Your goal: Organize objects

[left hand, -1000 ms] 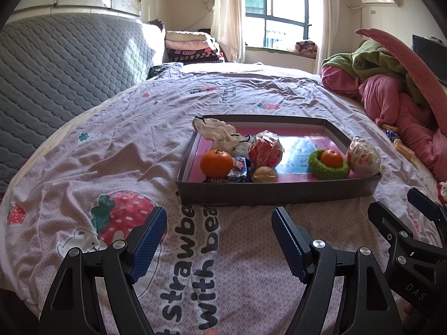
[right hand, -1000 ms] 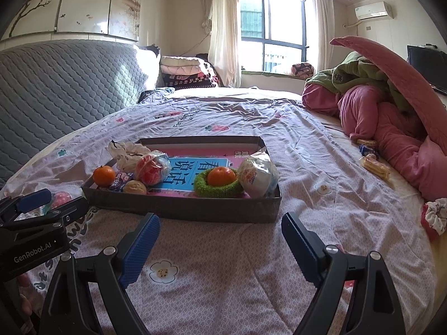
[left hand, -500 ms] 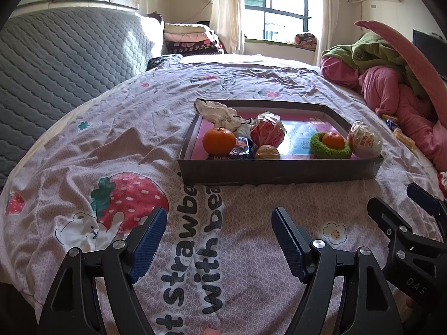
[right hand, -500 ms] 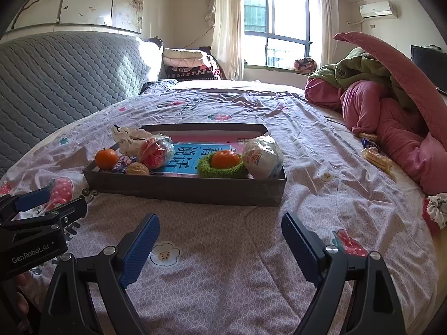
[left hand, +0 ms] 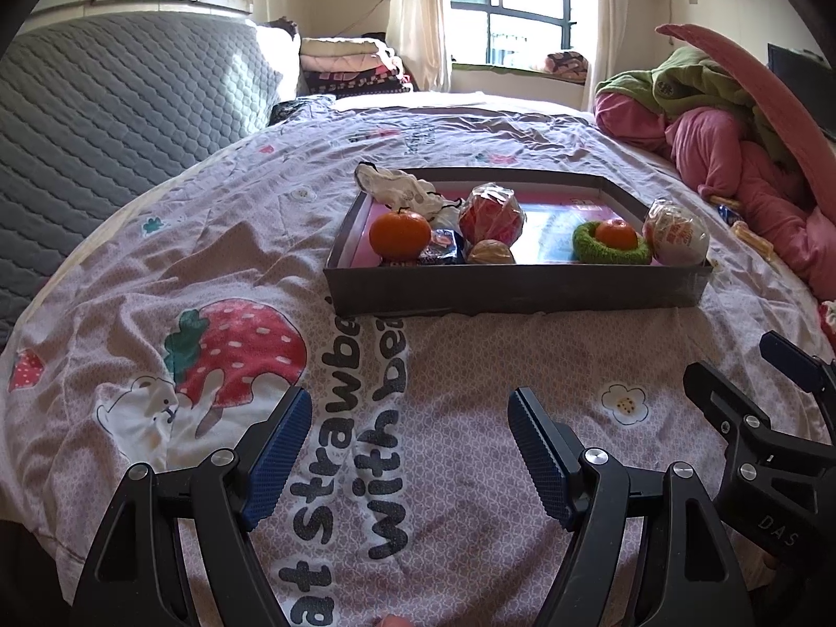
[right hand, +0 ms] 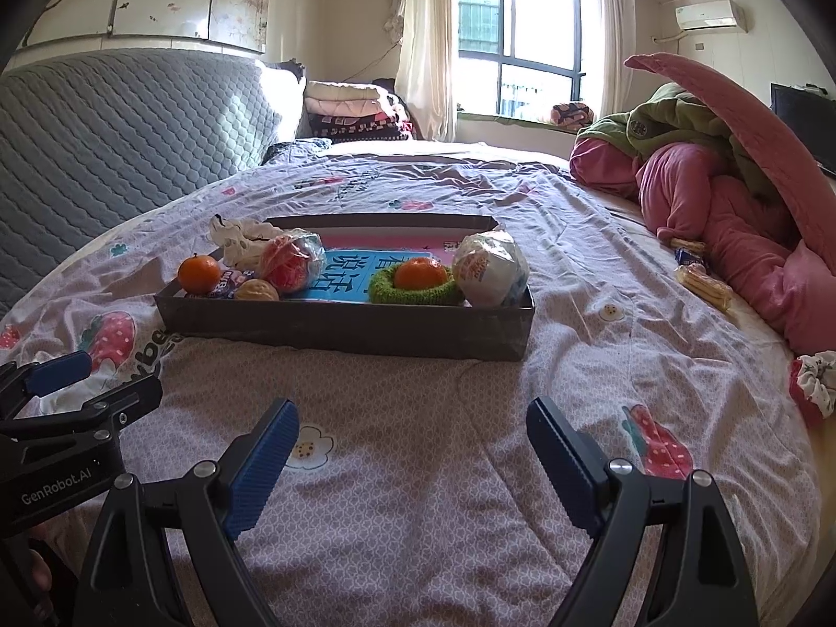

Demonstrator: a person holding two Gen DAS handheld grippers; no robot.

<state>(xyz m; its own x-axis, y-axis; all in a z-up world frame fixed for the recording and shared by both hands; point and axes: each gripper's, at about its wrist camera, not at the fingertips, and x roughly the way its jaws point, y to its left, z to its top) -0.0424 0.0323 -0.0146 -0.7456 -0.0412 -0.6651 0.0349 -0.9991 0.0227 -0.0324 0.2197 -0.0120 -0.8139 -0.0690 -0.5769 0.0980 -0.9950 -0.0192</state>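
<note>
Now both views sit farther back from tray (left hand: 514, 292) than second ago, lower over bed (left hand: 157, 282); looks like pull-back, sorting maybe done. Left hand-held gripper (left hand: 410, 431) jaws apart, empty; right hand-held gripper (right hand: 413, 441) same. Oranges (left hand: 399, 232), wrapped snacks inside tray, mid-bed. Purple strawberry sheet, pink bedding pile (right hand: 731, 198) at right, window (right hand: 522, 47) behind.
</note>
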